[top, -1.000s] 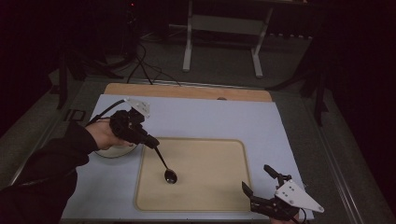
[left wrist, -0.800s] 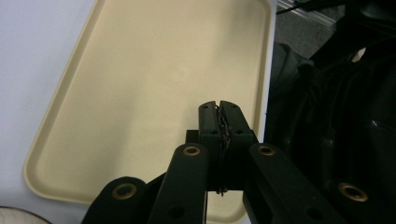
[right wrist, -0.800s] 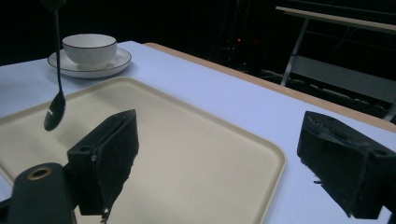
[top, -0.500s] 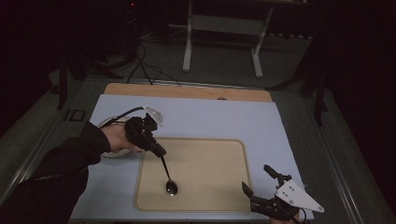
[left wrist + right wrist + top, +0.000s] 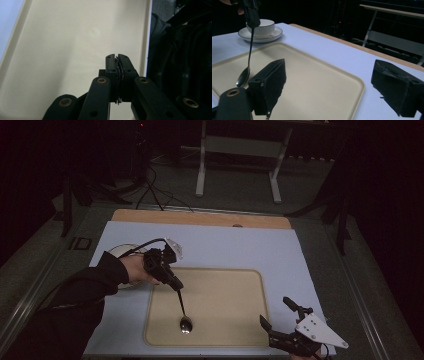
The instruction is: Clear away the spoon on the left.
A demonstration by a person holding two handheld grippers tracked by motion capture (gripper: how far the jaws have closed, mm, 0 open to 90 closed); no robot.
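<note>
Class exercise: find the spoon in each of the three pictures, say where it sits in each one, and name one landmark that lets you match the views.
High view: the spoon hangs from the left gripper, bowl low over the tray, left of centre.
Left gripper view: the jaws are shut on a thin dark strip, probably its handle; the bowl is hidden.
Right gripper view: spoon at far left, bowl down.
Shared landmark: the beige tray.

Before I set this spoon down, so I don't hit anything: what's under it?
Bare beige tray lies under the spoon in the left gripper. The spot beneath its bowl is hidden.
</note>
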